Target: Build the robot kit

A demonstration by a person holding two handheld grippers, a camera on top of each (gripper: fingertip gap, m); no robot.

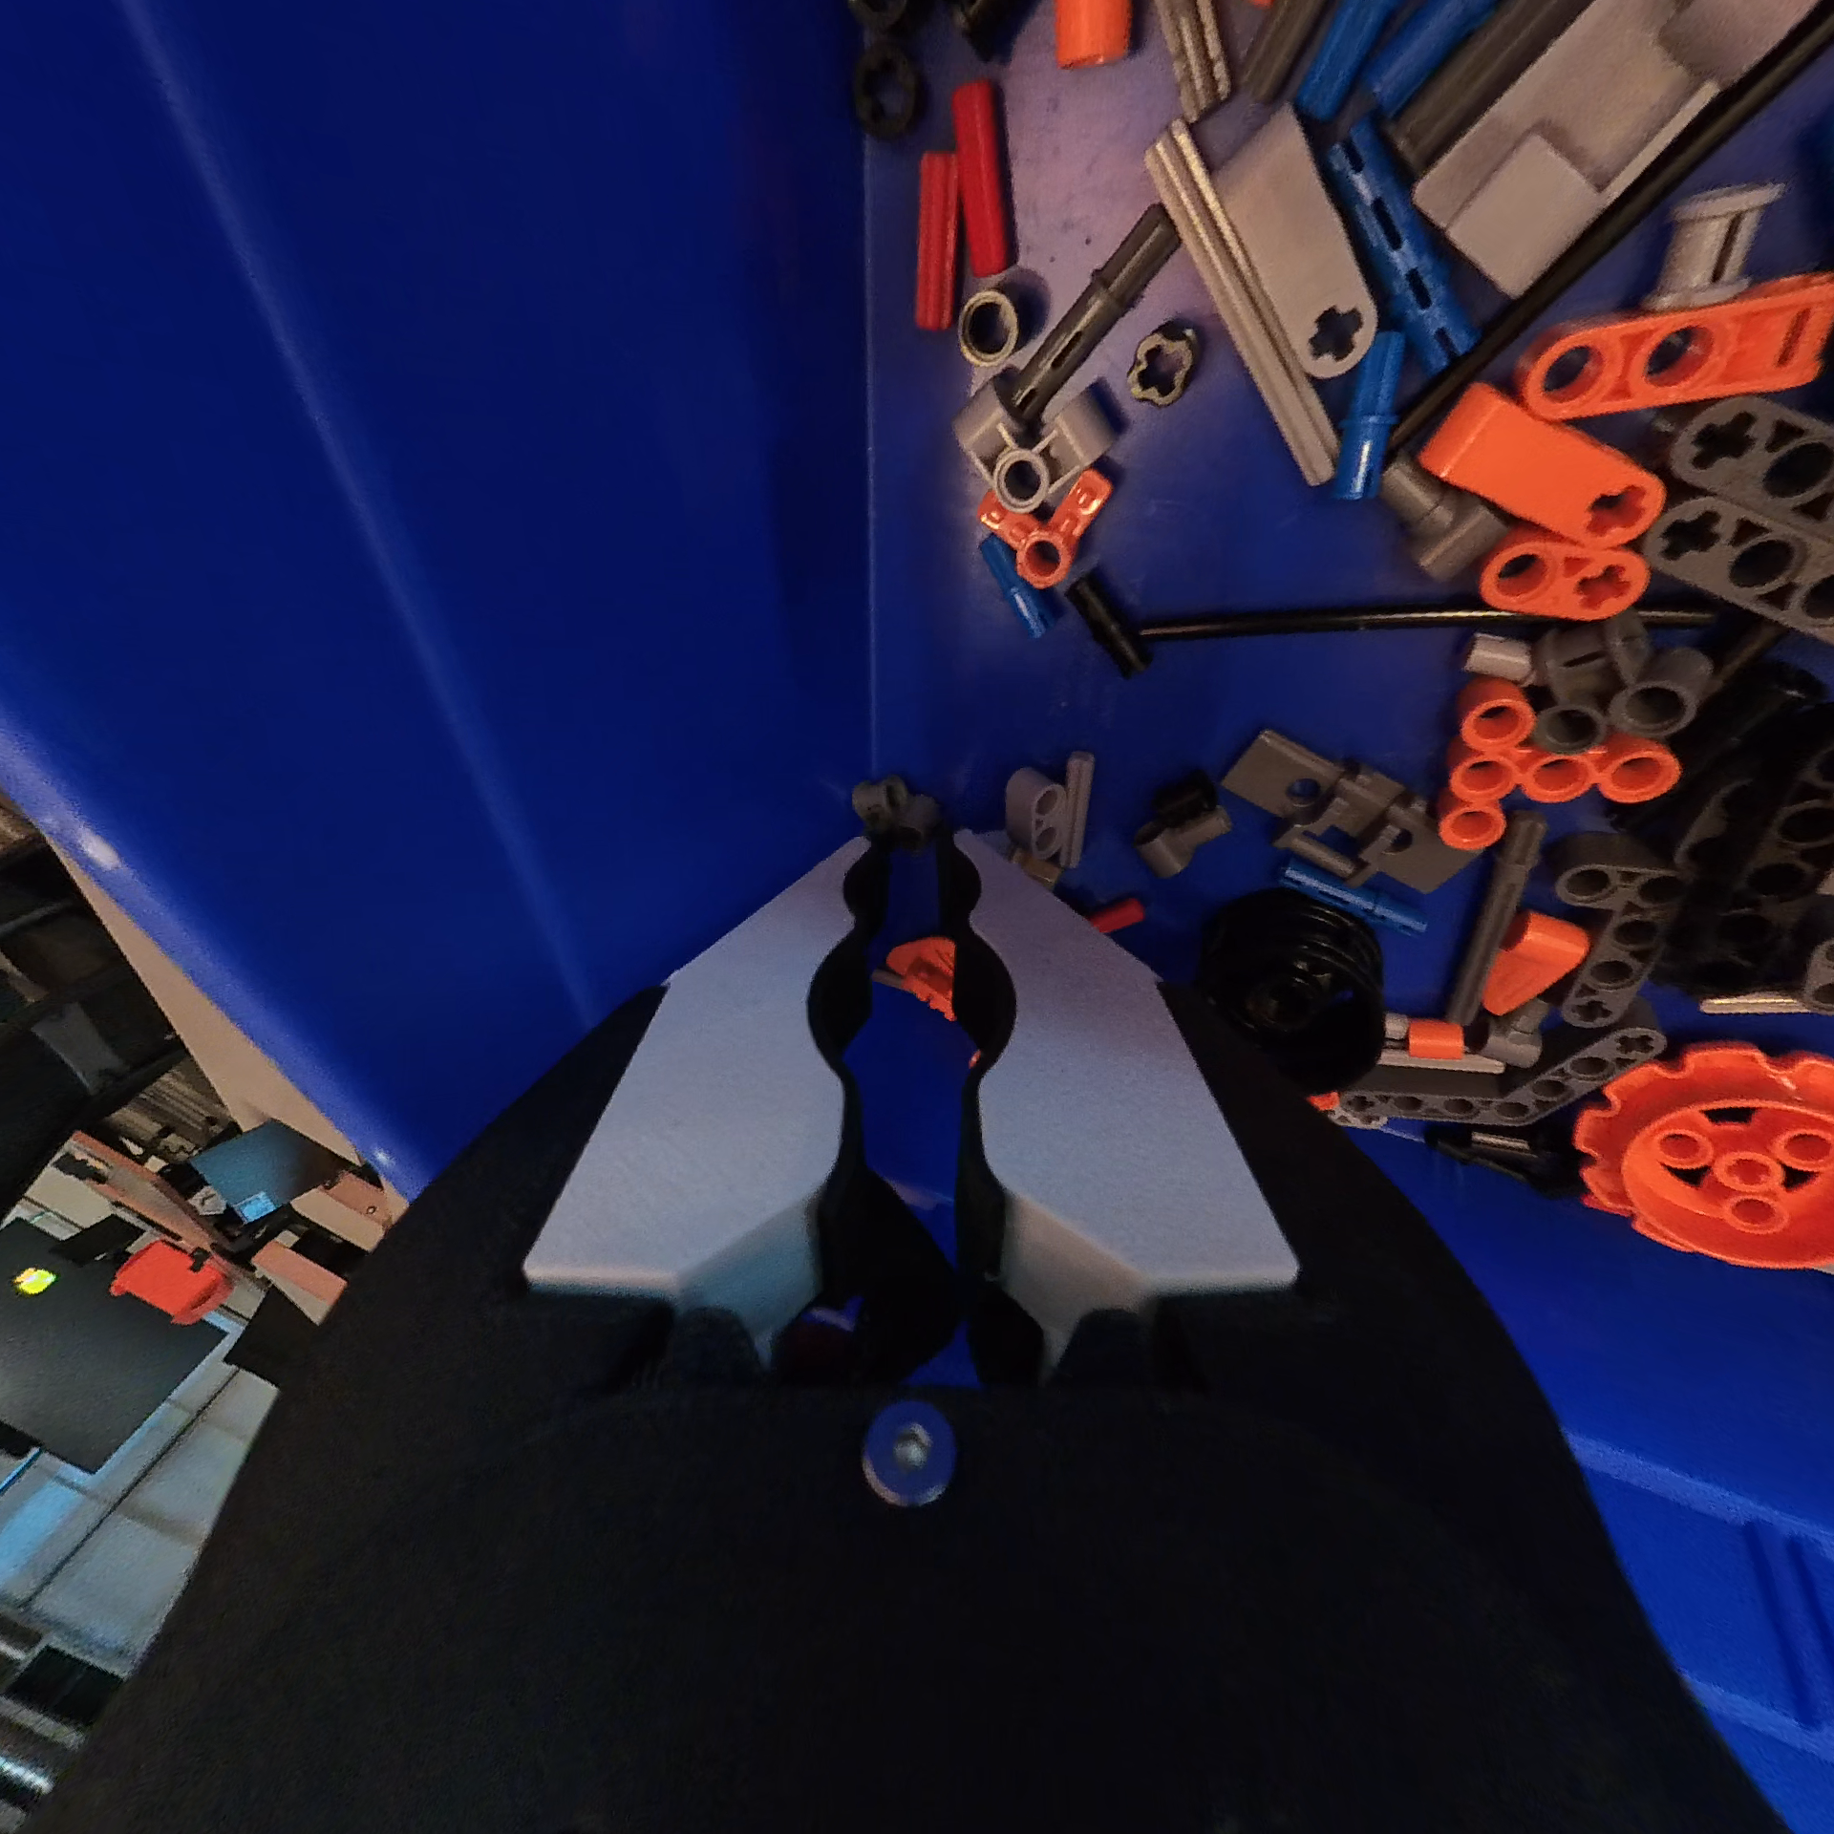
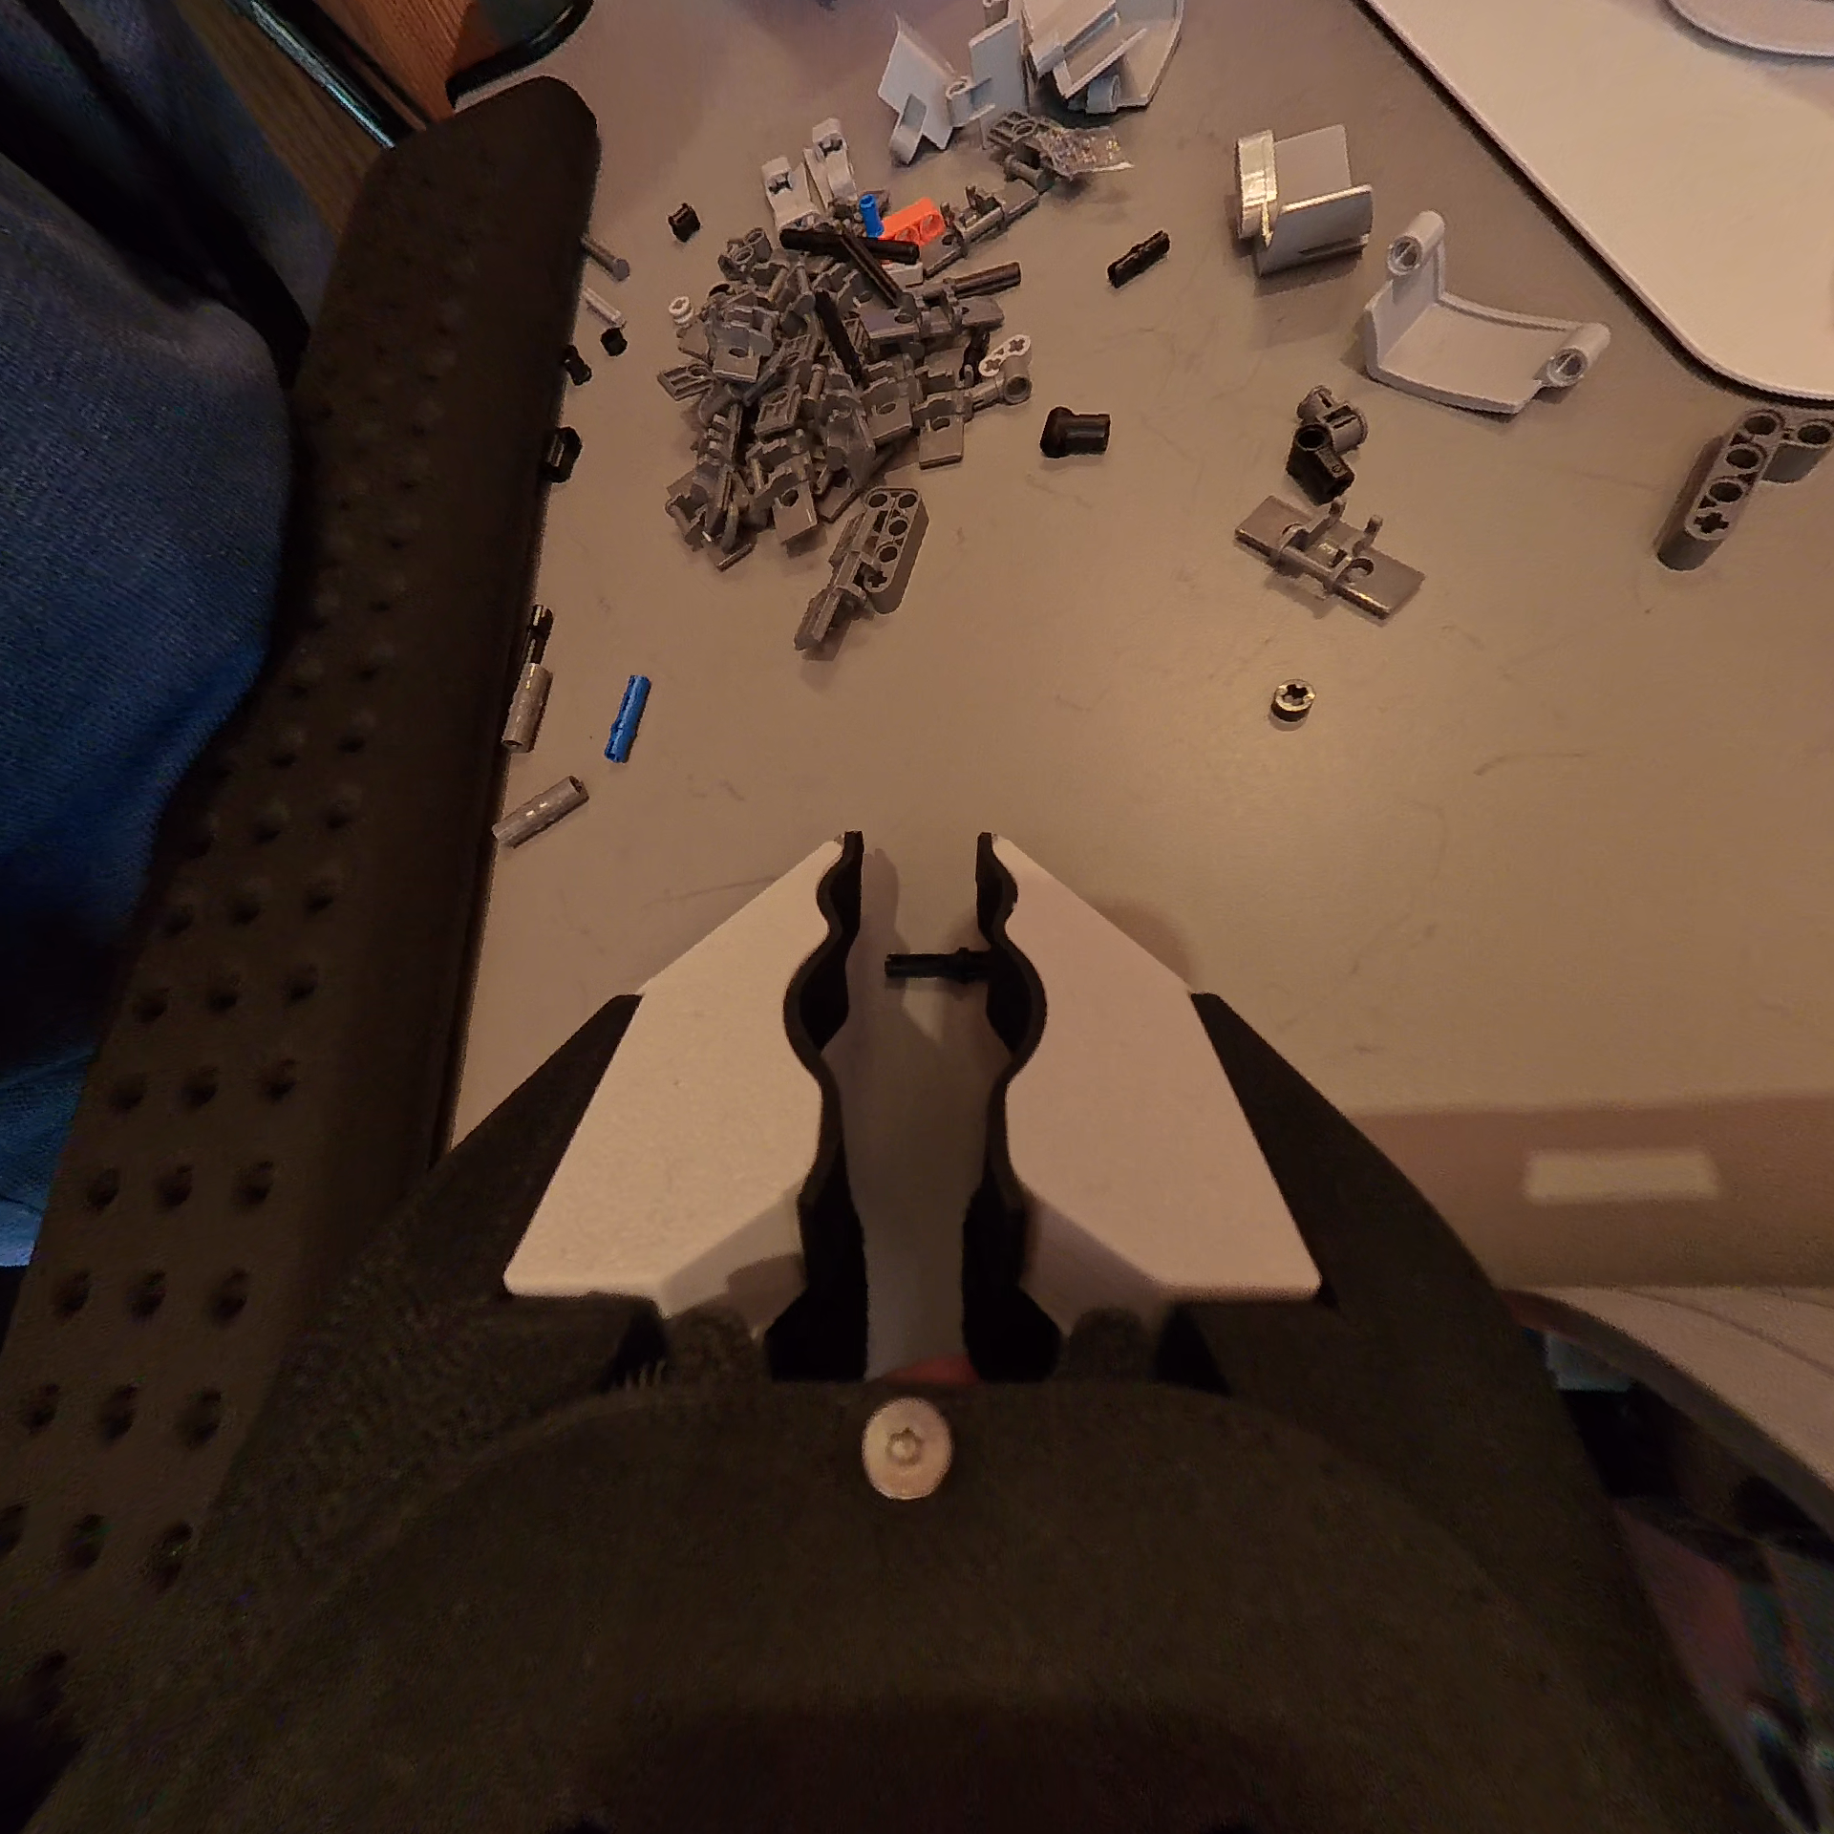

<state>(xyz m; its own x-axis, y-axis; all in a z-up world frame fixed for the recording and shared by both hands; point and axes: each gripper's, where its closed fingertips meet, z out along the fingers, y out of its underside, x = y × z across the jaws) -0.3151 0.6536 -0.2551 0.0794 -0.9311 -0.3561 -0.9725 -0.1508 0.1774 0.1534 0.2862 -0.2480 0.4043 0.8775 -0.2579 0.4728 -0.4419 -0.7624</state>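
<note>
In the left wrist view my left gripper (image 1: 905, 832) is inside a blue bin (image 1: 496, 496), near its corner. Its jaws are closed on a small dark grey connector piece (image 1: 896, 802) at the fingertips. Loose orange, grey, black and blue building parts lie on the bin floor to the right. In the right wrist view my right gripper (image 2: 921, 844) is open and empty over a grey table (image 2: 1092, 794). A small black pin (image 2: 938, 965) lies on the table between its fingers. A pile of grey connector pieces (image 2: 814, 397) lies farther ahead.
The bin holds an orange wheel (image 1: 1727, 1161), a black spring (image 1: 1290, 978) and orange beams (image 1: 1677, 357). On the table lie a blue pin (image 2: 627, 717), a grey bush (image 2: 1292, 701), grey panels (image 2: 1469, 342) and a black perforated plate (image 2: 298, 794) along the left. There is about 60 centimetres between the tips of the two grippers. My left tips are about 55 centimetres from the grey bush (image 2: 1292, 701), my right tips only 7 centimetres.
</note>
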